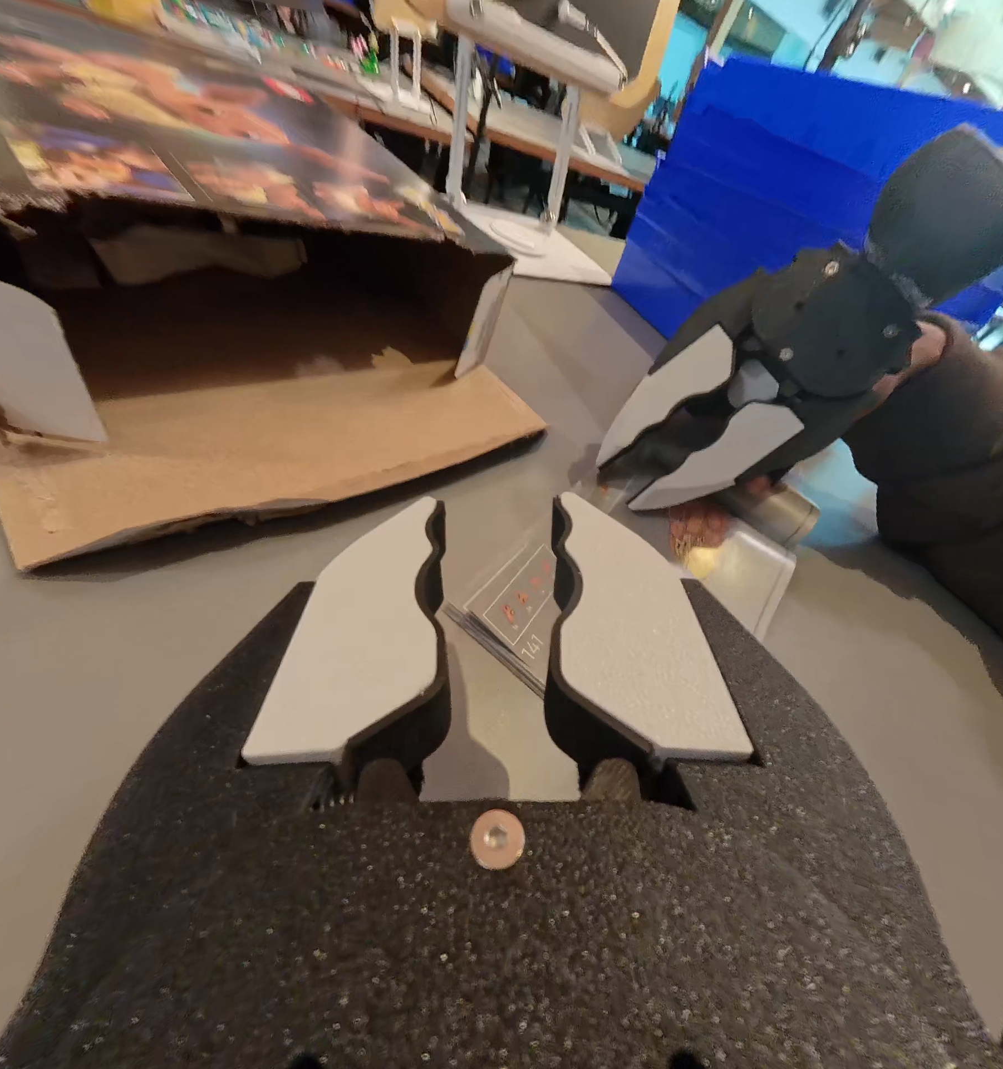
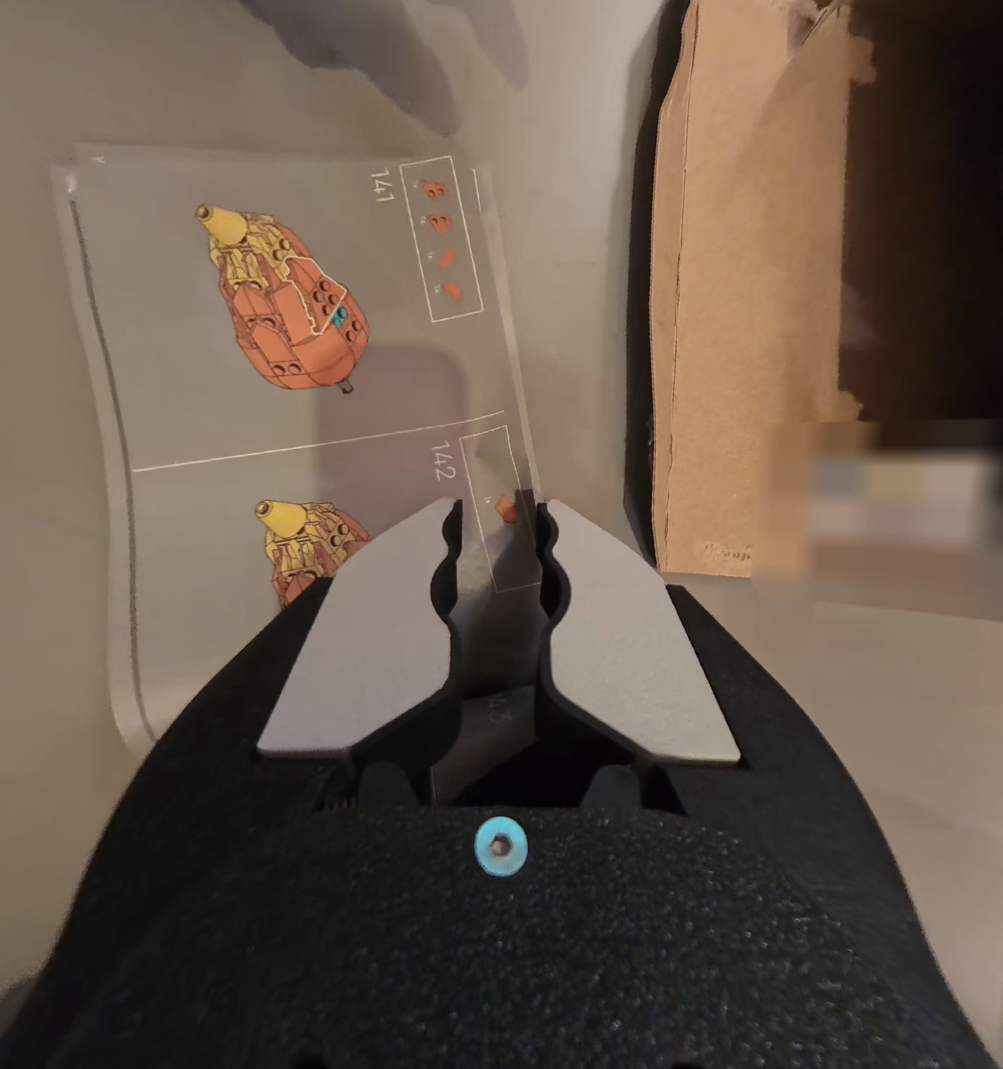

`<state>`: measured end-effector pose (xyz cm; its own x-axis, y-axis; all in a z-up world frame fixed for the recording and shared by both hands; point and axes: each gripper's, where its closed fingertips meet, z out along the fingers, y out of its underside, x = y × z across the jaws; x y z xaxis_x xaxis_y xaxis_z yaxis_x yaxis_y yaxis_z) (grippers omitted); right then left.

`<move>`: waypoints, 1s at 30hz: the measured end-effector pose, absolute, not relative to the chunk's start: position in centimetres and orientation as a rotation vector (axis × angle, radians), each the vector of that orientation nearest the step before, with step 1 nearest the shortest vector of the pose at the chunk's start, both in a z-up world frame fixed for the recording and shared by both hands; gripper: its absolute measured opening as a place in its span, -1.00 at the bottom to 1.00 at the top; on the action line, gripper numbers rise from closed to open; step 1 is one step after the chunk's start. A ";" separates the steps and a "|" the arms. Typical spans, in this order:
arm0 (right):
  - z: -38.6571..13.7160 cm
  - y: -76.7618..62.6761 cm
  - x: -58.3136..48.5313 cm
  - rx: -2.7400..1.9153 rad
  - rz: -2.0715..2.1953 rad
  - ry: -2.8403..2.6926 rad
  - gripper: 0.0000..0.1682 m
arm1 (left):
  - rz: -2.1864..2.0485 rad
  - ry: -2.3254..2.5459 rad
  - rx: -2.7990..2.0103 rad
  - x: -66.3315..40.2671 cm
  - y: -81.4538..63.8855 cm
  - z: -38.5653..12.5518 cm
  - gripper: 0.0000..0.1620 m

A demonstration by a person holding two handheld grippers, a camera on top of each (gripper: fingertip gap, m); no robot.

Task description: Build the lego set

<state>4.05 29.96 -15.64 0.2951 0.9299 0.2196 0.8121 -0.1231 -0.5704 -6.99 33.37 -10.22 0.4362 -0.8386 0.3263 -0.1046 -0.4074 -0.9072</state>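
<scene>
An open instruction booklet (image 2: 291, 416) lies on the grey table, its page showing drawings of an orange and yellow model. My right gripper (image 2: 499, 504) is open, and the page's right edge, slightly lifted, runs between its jaws. In the left wrist view the booklet's corner (image 1: 505, 607) shows between the fingers of my open, empty left gripper (image 1: 498, 503), which hovers over it. My right gripper (image 1: 616, 485) comes in from the right there, tips down on the booklet. No loose bricks are in view.
A torn-open cardboard set box (image 1: 256, 451) lies on its side at the left, its flap flat on the table; it also shows in the right wrist view (image 2: 736, 289). A blue panel (image 1: 777, 191) and a white stand (image 1: 522, 231) are behind. A dark sleeve (image 1: 962, 463) is at the right. The tips of one gripper are about 12 cm away from the tips of the other.
</scene>
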 end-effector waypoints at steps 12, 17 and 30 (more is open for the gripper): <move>-15.1 29.9 4.0 -1.894 0.306 -1.527 -0.71 | -0.912 1.105 -1.949 -5.2 31.5 -13.4 -0.57; -14.9 30.0 3.9 -1.877 0.306 -1.520 -0.72 | -0.943 1.101 -1.948 -5.3 31.4 -13.3 -0.62; -13.4 30.7 4.3 -1.839 0.205 -1.412 -0.61 | -1.086 1.052 -1.943 -5.4 30.9 -12.6 -1.00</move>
